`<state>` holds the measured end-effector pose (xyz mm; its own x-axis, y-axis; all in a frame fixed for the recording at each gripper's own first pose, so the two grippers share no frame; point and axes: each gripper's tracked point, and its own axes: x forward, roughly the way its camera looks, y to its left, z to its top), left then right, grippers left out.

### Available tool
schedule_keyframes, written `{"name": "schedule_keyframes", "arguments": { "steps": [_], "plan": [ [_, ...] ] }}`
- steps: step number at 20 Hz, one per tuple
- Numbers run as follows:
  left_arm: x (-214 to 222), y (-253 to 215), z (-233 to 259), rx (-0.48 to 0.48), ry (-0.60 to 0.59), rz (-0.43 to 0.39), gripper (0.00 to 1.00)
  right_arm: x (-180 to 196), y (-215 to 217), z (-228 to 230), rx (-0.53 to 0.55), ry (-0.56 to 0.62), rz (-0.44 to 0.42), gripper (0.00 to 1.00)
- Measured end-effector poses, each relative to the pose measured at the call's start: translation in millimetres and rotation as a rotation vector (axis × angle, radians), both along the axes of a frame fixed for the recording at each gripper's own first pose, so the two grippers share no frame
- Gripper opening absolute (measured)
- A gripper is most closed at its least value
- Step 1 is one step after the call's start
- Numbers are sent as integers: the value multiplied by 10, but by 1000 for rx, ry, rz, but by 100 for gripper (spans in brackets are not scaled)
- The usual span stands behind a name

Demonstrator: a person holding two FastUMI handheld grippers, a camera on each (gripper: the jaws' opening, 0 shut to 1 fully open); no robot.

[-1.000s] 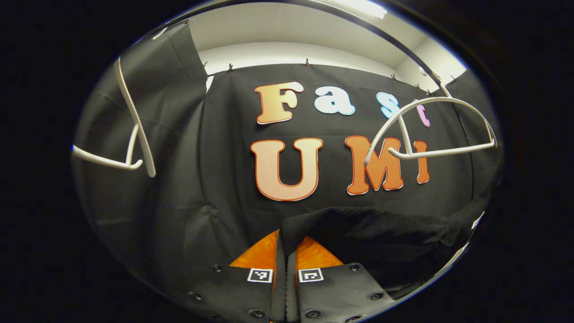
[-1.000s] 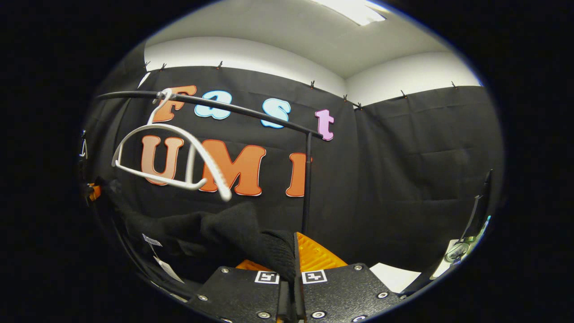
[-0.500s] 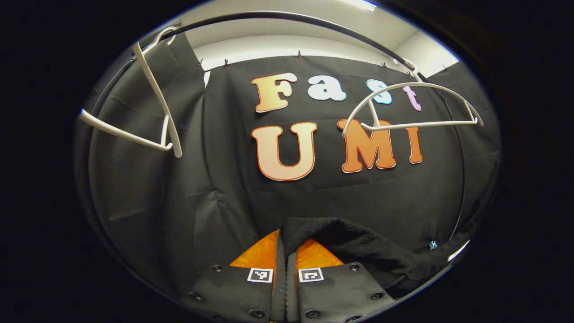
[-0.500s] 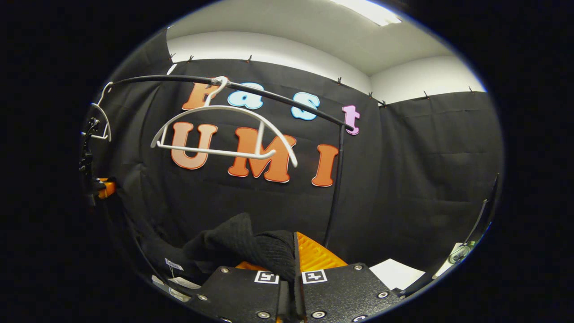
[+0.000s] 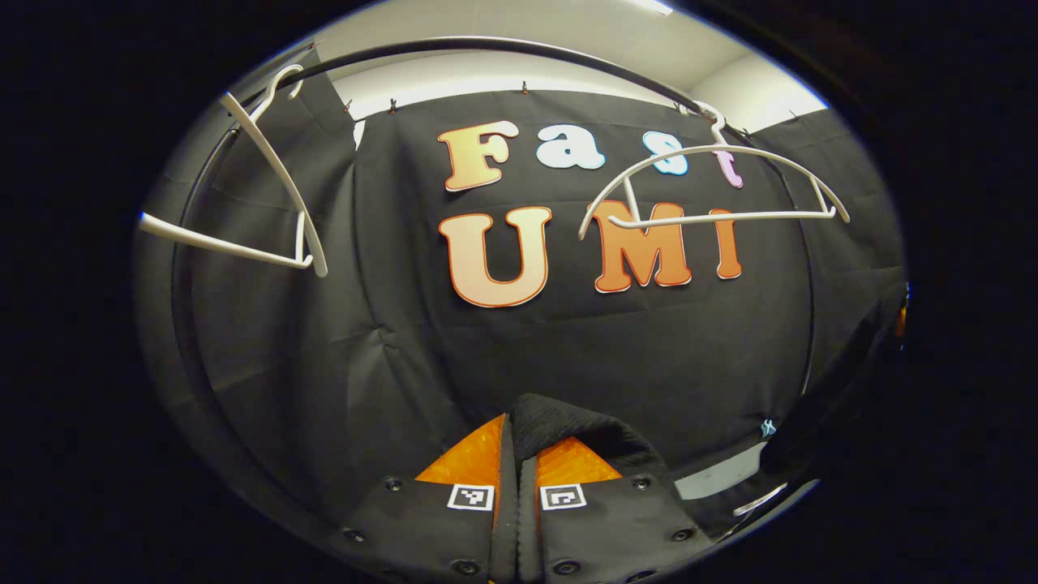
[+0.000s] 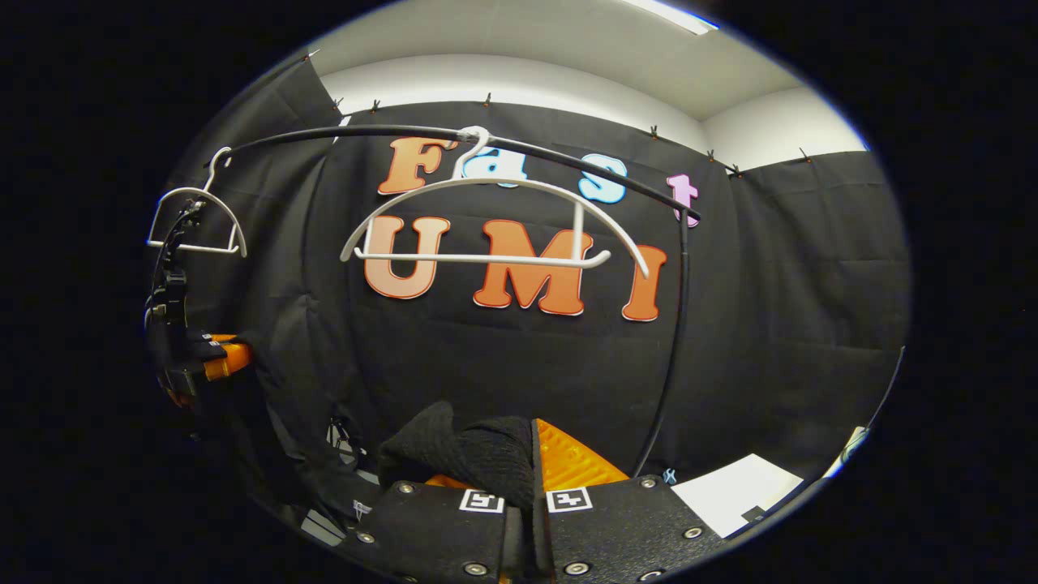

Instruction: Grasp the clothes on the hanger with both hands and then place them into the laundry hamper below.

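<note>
Both views look up from low and near at the same white hanger (image 5: pixel 714 186) (image 6: pixel 495 223) and rail (image 6: pixel 568 158).

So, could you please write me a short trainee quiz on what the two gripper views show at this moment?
1. True or false: the black garment hangs on the nearer white hanger.
2. What grips the garment: A) left tongs alone, B) right tongs alone, C) both?
3. How many white hangers hang on the black rail in the right gripper view?

Key: 1 false, the hanger is bare; 2 C; 3 two, counting the farther hanger.
</note>
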<state>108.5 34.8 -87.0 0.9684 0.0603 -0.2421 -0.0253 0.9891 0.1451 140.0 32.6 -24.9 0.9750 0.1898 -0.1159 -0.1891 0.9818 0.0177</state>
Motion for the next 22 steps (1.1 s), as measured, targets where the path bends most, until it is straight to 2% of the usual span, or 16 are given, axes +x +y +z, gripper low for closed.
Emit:
{"name": "schedule_keyframes", "arguments": {
  "steps": [4,8,11,17,22],
  "plan": [
    [-149,-289,-155,-24,42,-56,7,-130,434,-111,43,28,81,10],
    [-273,-413,-473,-37,133,-84,7,-235,661,-402,22,90,113,11],
    [-475,-455,-838,-71,229,-80,7,-338,722,-848,20,186,117,12],
    [-746,-542,-1424,-69,408,-106,7,-583,803,-1476,38,356,122,15],
    [-833,-442,-1810,-76,525,-58,8,-628,786,-1959,56,499,113,18]
  ]
}}
